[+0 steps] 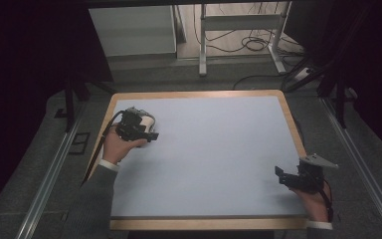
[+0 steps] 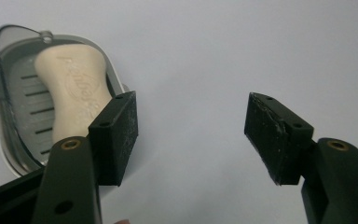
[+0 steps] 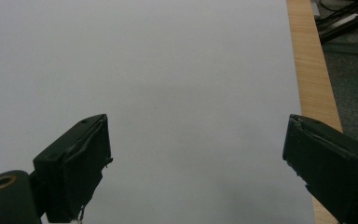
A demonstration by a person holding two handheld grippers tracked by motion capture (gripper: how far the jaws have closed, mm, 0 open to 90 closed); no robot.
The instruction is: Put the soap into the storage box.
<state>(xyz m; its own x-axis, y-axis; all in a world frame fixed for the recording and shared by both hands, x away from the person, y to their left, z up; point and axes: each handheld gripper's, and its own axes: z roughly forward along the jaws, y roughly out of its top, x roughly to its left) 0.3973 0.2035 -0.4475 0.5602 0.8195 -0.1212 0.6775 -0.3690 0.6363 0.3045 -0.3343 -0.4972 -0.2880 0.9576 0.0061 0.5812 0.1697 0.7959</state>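
So there's a pale blue table [image 1: 214, 159] with a wood rim, and way over at its far left sits a soap dish [image 2: 2, 116] with a cream soap bar [image 2: 72, 100] lying inside. The left gripper [image 2: 191, 133] hangs right next to the dish, jaws spread wide, one jaw overlapping its near edge. The right gripper [image 3: 198, 158] is wide open too, near the table's right edge, well apart.
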